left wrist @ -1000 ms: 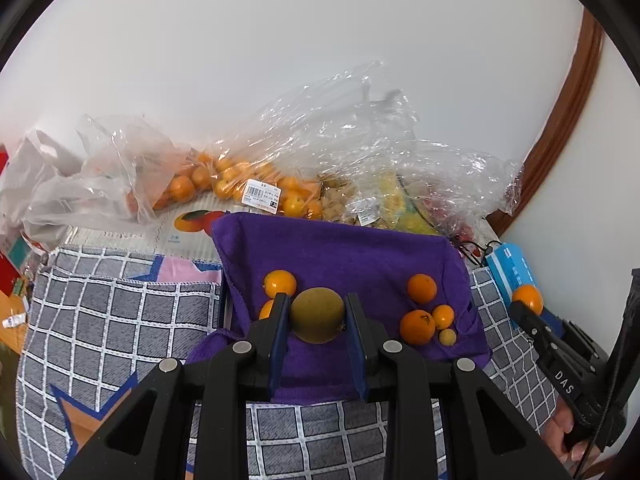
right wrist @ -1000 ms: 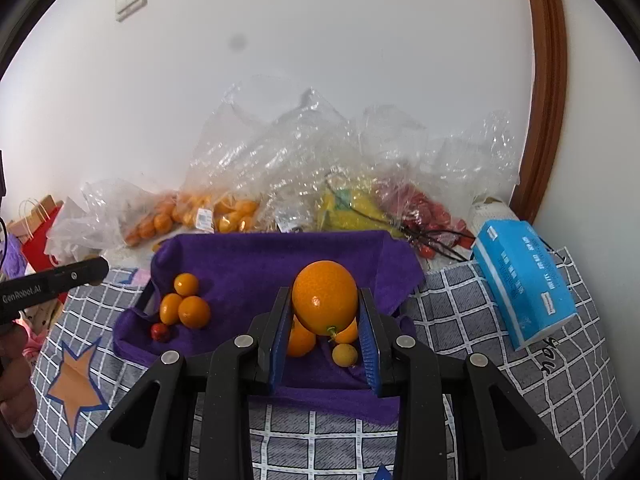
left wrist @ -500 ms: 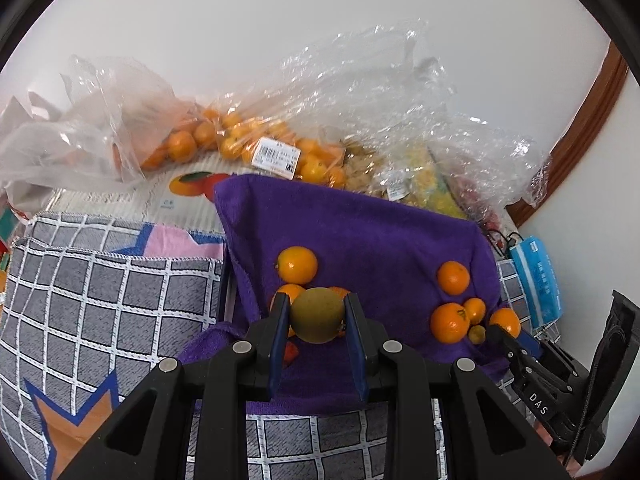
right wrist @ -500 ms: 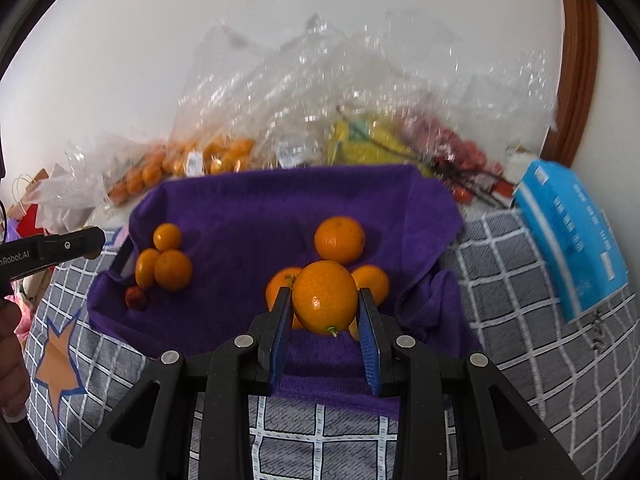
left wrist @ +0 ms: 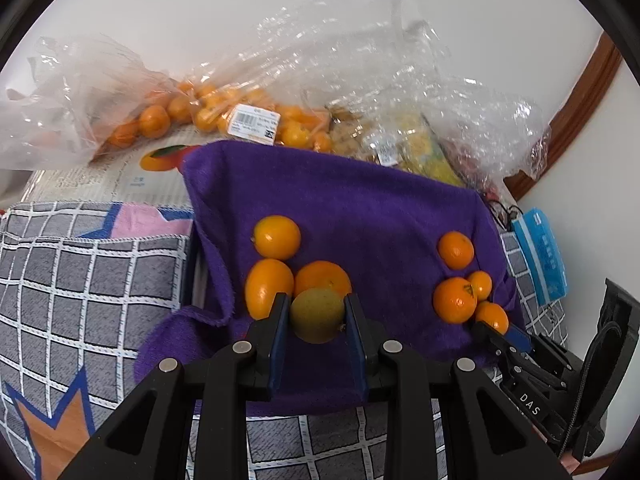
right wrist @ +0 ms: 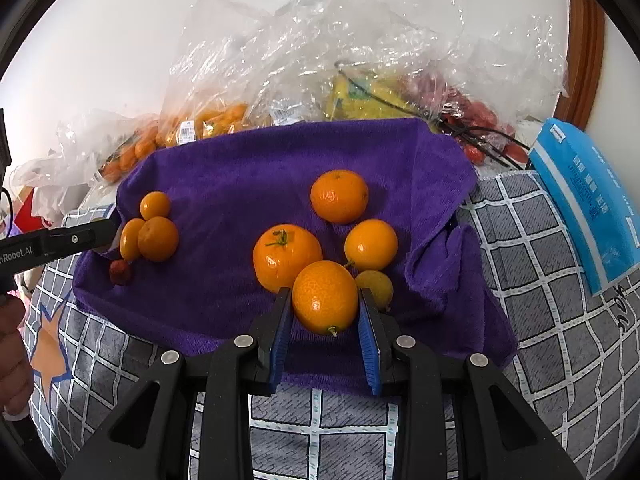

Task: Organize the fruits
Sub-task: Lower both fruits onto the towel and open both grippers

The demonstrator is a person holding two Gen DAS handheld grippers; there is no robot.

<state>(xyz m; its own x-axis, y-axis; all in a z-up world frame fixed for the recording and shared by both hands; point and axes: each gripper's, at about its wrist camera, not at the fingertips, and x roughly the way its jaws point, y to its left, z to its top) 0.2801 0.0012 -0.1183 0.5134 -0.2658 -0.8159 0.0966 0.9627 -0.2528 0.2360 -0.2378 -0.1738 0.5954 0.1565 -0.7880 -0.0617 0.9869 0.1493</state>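
Purple towel point(right wrist: 248, 168): fruit clusters left and right, bare middle.

Red fruit point(right wrist: 476, 120) behind plastic bags point(right wrist: 360, 40), perhaps tomatoes; person's hand point(right wrist: 12, 344) edge-cropped.

Behind it all was a white wall point(right wrist: 100, 40), a blue tissue pack point(right wrist: 592, 200) sat right, and a grey checked cloth point(left wrist: 80, 280) covered the tabletop.

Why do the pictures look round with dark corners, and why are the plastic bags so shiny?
Both wrist views come through fisheye lenses, so the corners go black and the grey checked cloth bulges in the right view. The crinkled clear plastic bags throw white glare in the left view. In the right view, the held orange fruit looks sharp with a small highlight.
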